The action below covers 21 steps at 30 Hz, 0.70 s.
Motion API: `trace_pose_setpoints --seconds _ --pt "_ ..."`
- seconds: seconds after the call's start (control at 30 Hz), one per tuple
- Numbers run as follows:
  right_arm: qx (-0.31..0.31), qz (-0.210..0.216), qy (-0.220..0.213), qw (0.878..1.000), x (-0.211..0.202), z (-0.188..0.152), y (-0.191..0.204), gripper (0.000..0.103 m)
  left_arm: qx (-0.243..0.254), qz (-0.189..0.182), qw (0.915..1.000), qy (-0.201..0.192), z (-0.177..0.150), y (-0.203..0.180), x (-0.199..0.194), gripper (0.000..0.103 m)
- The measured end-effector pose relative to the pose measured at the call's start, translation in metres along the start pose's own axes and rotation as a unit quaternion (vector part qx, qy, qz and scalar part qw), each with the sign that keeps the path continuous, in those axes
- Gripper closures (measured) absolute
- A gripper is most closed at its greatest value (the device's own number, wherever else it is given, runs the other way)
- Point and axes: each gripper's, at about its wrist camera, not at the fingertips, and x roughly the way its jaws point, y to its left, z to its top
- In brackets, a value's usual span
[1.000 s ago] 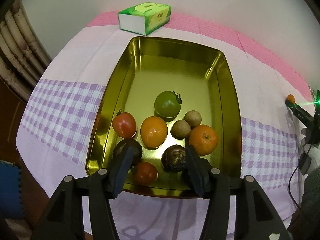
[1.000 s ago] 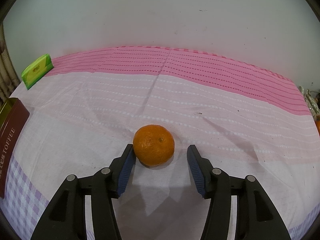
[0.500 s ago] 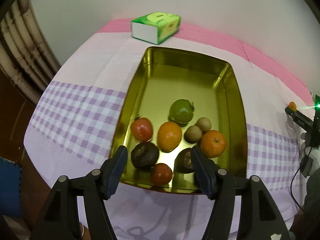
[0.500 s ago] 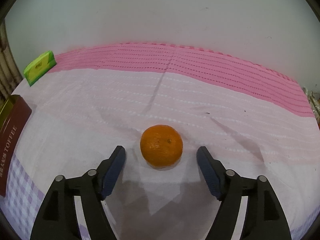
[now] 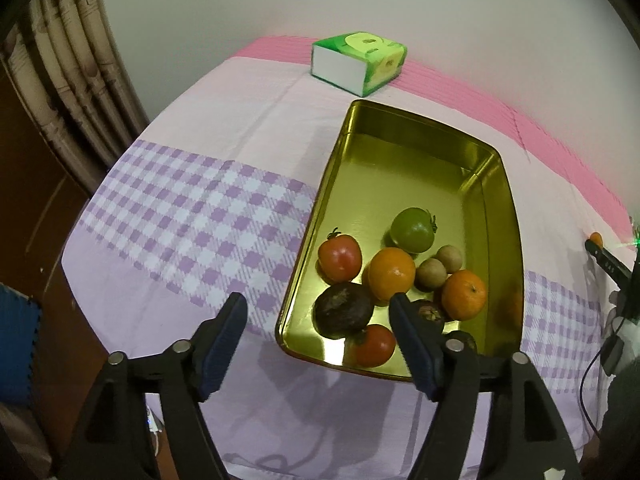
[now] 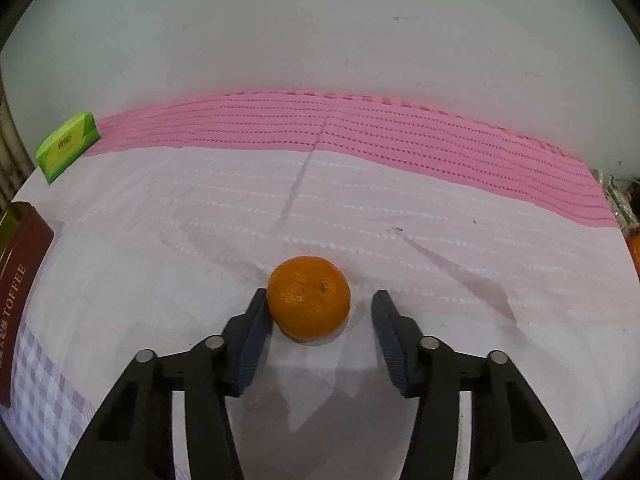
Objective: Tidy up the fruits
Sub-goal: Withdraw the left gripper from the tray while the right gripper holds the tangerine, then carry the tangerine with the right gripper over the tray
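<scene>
A gold tin tray (image 5: 404,128) lies on the tablecloth and holds several fruits: a green tomato (image 5: 413,229), a red tomato (image 5: 340,257), two oranges (image 5: 391,273), two small brown fruits (image 5: 430,274) and dark round fruits (image 5: 343,310). My left gripper (image 5: 318,312) is open and empty, above the tray's near left corner. In the right wrist view a loose orange (image 6: 308,297) sits on the cloth. My right gripper (image 6: 318,308) is open around it; the left finger (image 6: 256,320) touches the orange and the right one stands apart.
A green tissue box (image 5: 359,62) stands behind the tray near the wall; it also shows in the right wrist view (image 6: 66,145). The tray's dark red side (image 6: 18,280) is at the far left there. The table edge drops off at the left.
My left gripper has drawn back and to the left of the tray, still open. My right gripper opened wider, then narrowed and moved forward until its left finger touches the orange.
</scene>
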Motion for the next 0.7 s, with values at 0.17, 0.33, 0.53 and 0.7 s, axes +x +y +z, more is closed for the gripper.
trace_pose_setpoints --seconds 0.17,0.33,0.53,0.7 --pt "-0.003 -0.004 0.0 1.0 0.001 0.003 0.004 0.061 -0.003 0.004 1.0 -0.002 -0.001 0.003 0.0 0.023" --pt "-0.002 -0.01 0.003 1.0 0.0 0.004 0.005 0.063 -0.015 0.007 0.9999 0.001 -0.002 0.008 0.0 0.019" --pt "0.0 -0.016 0.009 1.0 0.001 0.007 0.007 0.064 -0.034 0.01 0.9993 0.009 -0.004 0.017 0.003 0.019" --pt "0.002 -0.015 0.012 1.0 -0.002 0.008 0.008 0.064 -0.044 0.014 0.9989 0.006 -0.006 0.022 0.0 0.015"
